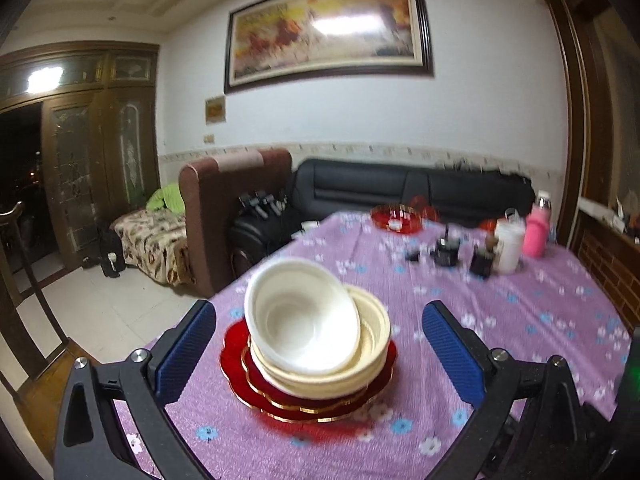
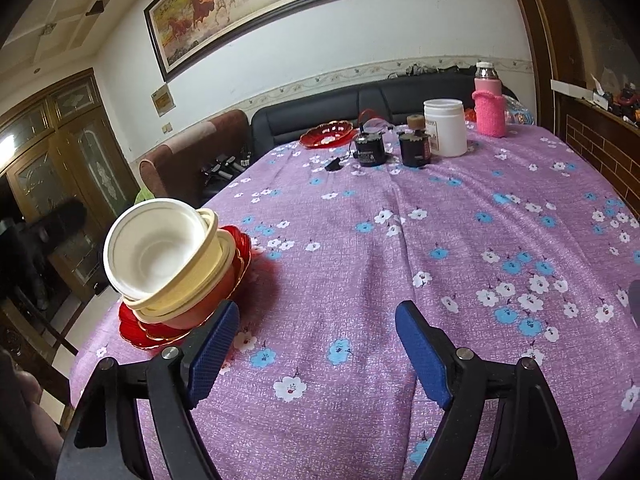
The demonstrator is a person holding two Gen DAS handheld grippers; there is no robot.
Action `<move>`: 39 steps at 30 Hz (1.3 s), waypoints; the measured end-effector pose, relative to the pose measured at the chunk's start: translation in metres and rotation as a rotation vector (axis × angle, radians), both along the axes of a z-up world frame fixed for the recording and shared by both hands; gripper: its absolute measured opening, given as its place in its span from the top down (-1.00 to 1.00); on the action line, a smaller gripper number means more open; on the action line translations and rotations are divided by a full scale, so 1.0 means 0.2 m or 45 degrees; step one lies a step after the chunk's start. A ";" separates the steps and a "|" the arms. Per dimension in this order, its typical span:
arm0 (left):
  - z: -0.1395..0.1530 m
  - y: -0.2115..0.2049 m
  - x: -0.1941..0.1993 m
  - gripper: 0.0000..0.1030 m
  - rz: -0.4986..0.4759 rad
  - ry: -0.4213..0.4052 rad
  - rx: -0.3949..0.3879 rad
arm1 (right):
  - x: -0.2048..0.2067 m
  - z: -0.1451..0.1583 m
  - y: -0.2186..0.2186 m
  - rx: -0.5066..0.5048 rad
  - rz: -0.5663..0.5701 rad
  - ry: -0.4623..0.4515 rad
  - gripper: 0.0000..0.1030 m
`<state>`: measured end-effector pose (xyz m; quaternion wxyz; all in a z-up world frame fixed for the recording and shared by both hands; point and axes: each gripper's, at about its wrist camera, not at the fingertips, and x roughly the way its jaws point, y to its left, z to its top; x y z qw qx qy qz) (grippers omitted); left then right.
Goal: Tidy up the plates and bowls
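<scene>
- The white bowl [image 1: 302,320] sits tilted, not nested, atop the cream bowls [image 1: 372,360] on the red plates [image 1: 312,404], close to the worktop's [image 2: 400,240] left edge; seat it level before anything else goes on.
- Your left gripper [image 1: 320,356] faces the stack, jaws apart and empty; take the rim gently.
- Your right gripper [image 2: 316,360], jaws apart and empty over bare cloth, could steady the plates.
- One red dish [image 2: 328,134] waits at the far edge.

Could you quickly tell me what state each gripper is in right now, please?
Left gripper: jaws open, holding nothing; the stack of bowls sits between them, untouched.
Right gripper: jaws open, empty, above the tablecloth.
</scene>
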<state>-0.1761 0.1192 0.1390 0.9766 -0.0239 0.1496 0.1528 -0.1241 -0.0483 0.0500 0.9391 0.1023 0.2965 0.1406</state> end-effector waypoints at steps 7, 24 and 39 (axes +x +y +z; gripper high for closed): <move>0.06 -0.04 -0.10 -1.00 0.032 -0.165 0.094 | -0.02 0.01 0.06 -0.019 0.049 -0.023 -0.68; -0.05 0.21 0.00 -1.00 -0.048 0.133 -0.095 | -0.08 0.10 0.36 -0.147 0.141 -0.065 -0.70; -0.19 0.37 0.11 -1.00 -0.002 0.332 -0.159 | -0.06 0.10 0.65 -0.262 0.277 -0.074 -0.72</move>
